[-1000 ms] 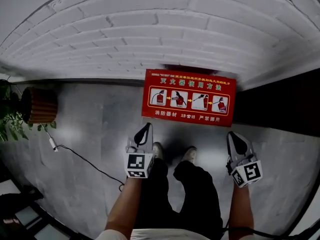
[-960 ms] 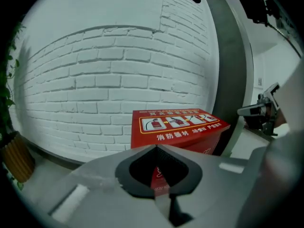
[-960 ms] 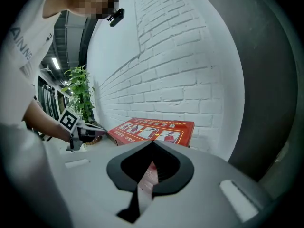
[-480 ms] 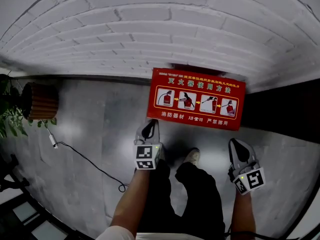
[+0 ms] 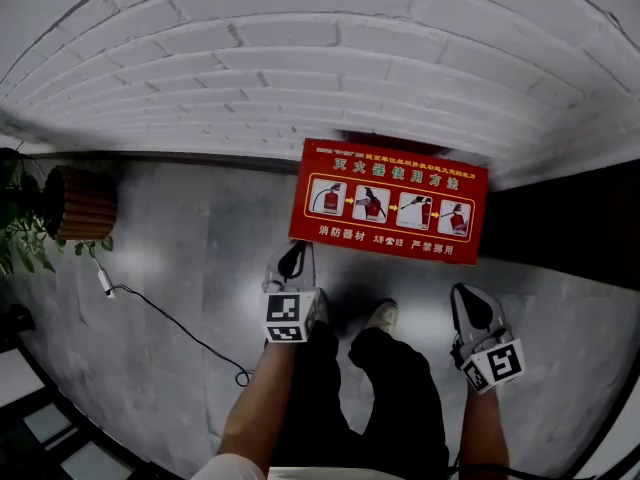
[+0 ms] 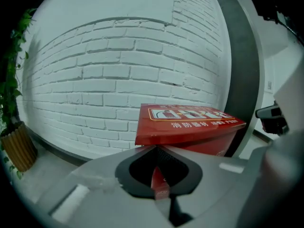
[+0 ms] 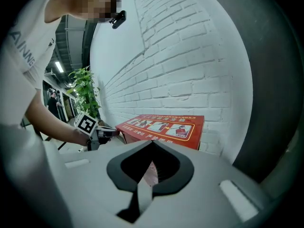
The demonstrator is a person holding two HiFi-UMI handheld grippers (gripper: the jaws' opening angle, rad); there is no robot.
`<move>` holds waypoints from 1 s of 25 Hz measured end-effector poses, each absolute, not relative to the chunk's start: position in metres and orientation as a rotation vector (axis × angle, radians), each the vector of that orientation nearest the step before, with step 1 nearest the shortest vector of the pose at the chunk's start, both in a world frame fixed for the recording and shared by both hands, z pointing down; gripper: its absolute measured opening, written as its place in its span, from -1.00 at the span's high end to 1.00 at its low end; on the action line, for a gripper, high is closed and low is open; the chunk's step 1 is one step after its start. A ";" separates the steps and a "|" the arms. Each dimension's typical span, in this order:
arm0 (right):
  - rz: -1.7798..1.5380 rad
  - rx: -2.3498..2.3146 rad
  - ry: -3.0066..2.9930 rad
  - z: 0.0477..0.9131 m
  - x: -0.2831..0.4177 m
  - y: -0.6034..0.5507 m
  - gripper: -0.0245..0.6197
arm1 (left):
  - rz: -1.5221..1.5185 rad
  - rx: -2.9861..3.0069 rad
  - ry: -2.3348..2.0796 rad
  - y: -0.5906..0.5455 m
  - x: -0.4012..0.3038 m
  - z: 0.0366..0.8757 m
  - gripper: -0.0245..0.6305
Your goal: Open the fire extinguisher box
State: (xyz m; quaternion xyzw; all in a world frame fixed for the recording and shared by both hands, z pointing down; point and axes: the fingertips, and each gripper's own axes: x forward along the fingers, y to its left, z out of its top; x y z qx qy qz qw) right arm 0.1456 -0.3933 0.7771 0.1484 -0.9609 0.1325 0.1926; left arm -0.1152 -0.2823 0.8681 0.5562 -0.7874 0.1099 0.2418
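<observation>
Far left of the left tongs is a brown ribbed plant pot (image 5: 80, 206) with green leaves (image 5: 18, 243), both cut off by the frame edge. A thin black cable (image 5: 175, 330) snakes over the grey floor (image 5: 180, 248) between the pot and the left tongs, with its white plug (image 5: 103, 286) near the pot.

The left tongs (image 5: 291, 259) are held out on a bare left forearm (image 5: 262, 398) that reaches forward and down. The square-marker cube (image 5: 287, 318) sits on top and hides the hand. The jaws are pressed together tip to tip with nothing clamped; only a red sliver shows through the gap behind the tips. The tips sit right at the box's near left corner, and contact cannot be told.

The red rectangular fire extinguisher box (image 5: 390, 200) stands ahead of both tongs, on the floor against the white brick wall (image 5: 300, 58). Its long axis runs left to right along the wall. The flat lid faces up, with its pictogram strip and print reading toward the person, and it lies down shut. The body is hidden under the lid in the head view and only partly seen below the overhanging lid in the left gripper view.

Black-trousered legs (image 5: 395, 398) and a pale shoe (image 5: 380, 314) are between the two tongs.

The right tongs (image 5: 468, 306) are on the bare right forearm (image 5: 482, 433) and point forward. They stop short of the box's near right corner, apart from it. Their jaws are clenched tip to tip and empty. Right of them is a dark wall panel (image 5: 570, 233), cut by the frame.
</observation>
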 end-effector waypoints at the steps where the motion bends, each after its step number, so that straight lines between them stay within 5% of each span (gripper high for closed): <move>1: 0.374 0.420 -2.697 0.777 0.147 -0.393 0.90 | 0.309 1.534 -2.163 -0.282 -0.116 0.861 0.91; 25: 0.372 0.468 -2.734 0.733 0.123 -0.406 0.90 | 0.297 1.685 -2.307 -0.374 -0.181 0.694 0.91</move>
